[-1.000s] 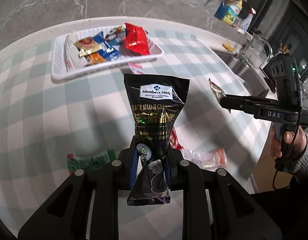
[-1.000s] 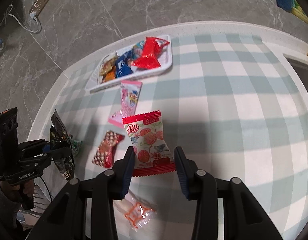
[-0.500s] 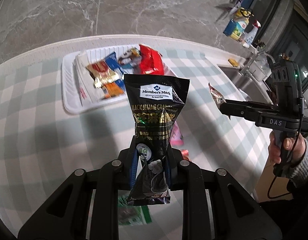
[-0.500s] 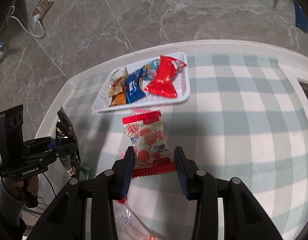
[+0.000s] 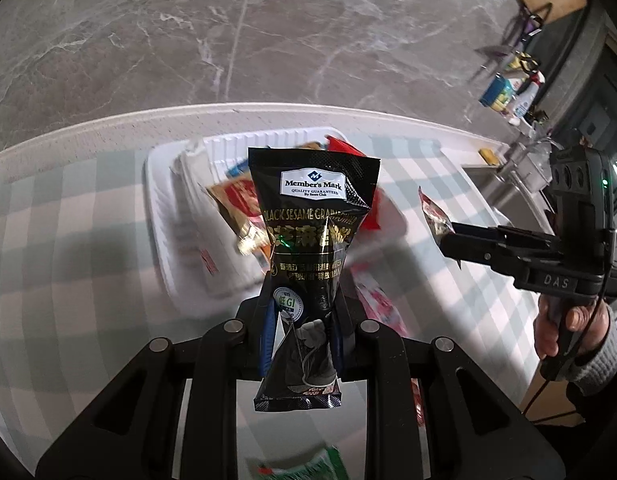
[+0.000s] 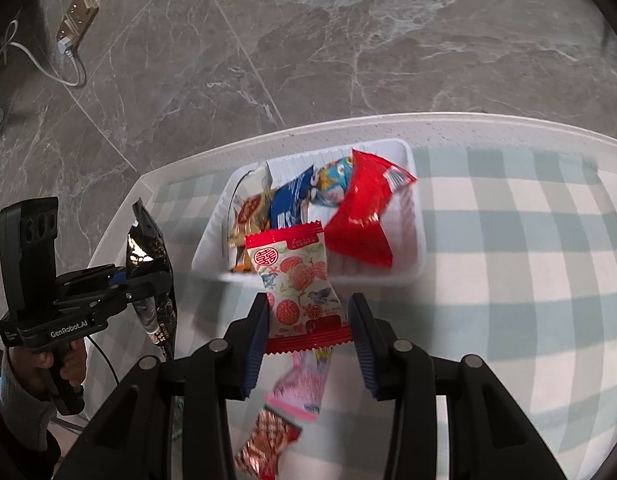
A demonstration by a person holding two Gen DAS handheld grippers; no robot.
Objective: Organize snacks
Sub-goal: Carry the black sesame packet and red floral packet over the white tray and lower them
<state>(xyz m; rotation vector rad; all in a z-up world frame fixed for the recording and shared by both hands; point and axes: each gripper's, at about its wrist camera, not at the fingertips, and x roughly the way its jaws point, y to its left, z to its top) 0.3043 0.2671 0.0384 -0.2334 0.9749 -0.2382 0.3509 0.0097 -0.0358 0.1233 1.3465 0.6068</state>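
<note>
Your left hand-held gripper [image 5: 300, 336] squeezes black sesame pouch [image 5: 312, 236], standing tall. Your right hand-held gripper [image 6: 308, 328] pinches lychee candy pack [image 6: 296, 284]. White tray [image 6: 412, 248] sits frame center, just ahead of both; right looks nearer.

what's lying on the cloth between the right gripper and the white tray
In the right wrist view, the lychee-print packet clamped in the right gripper reaches to the white tray. On the cloth below lies a pink packet.

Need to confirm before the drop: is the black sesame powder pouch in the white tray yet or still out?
Out. The black sesame powder pouch is clamped in the left gripper, held above the white plastic tray.
</note>
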